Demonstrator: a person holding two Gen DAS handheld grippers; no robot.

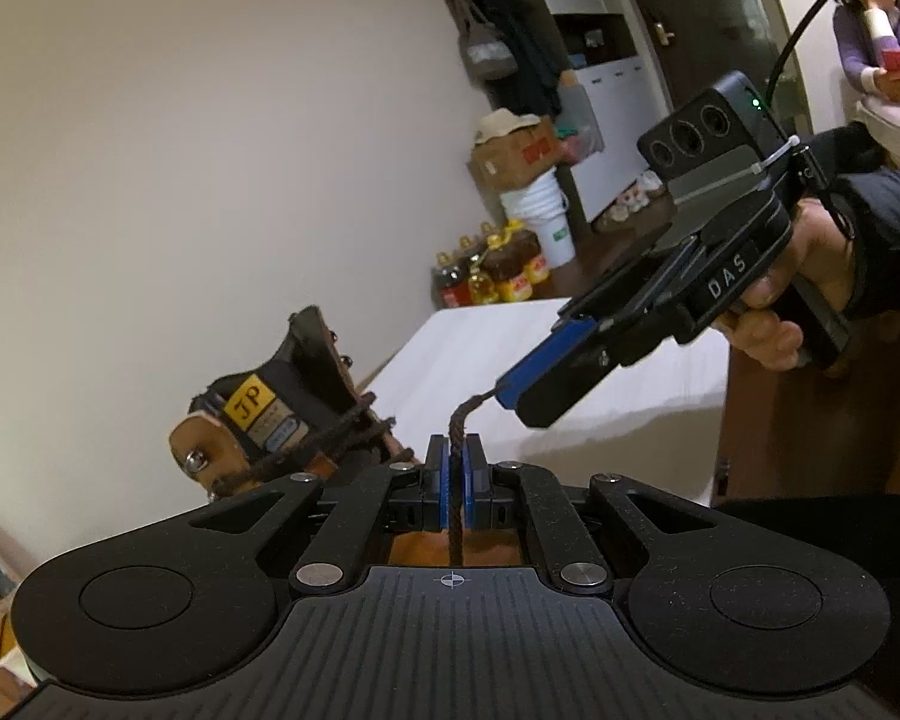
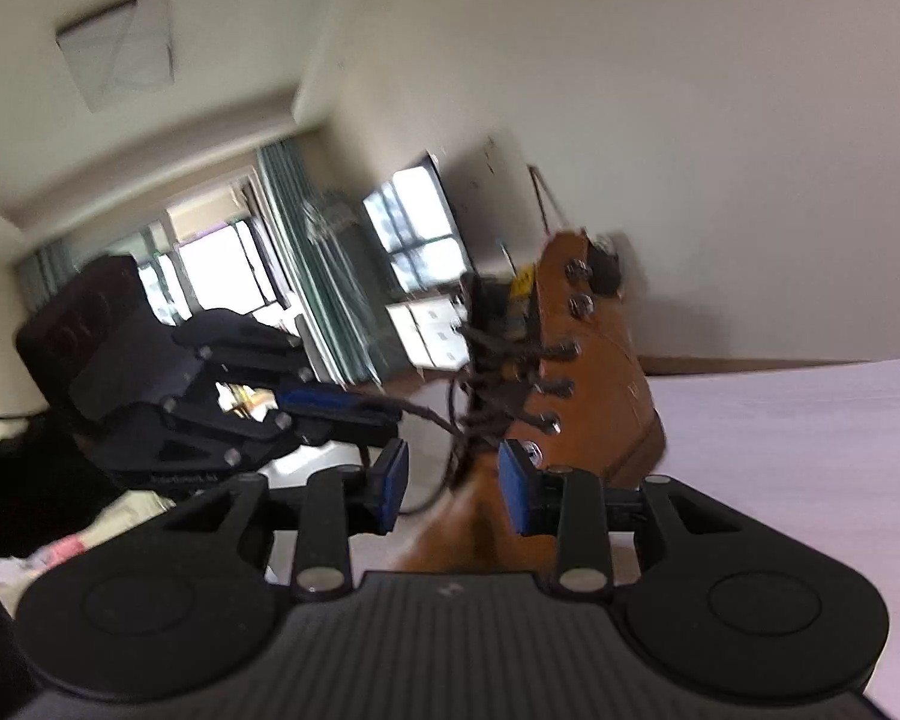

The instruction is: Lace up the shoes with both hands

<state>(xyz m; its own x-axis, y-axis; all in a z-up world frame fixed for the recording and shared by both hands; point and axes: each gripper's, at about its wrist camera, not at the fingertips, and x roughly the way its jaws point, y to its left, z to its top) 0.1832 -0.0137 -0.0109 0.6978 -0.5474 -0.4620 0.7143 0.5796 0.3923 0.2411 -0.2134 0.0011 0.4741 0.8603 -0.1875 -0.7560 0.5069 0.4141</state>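
White table (image 1: 600, 360); boot (image 1: 282, 414) tag "JP".

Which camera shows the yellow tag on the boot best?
The left wrist view: the yellow tag on the boot is sharp, its letters readable. In the right wrist view it is only a blurred yellow speck behind the laces.

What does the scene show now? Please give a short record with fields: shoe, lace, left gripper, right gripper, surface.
shoe: brown boot, standing on the table
lace: dark lace, runs from the boot into the left gripper
left gripper: left gripper shut on the lace
right gripper: right gripper open, nothing between its pads, close to the boot
surface: white table
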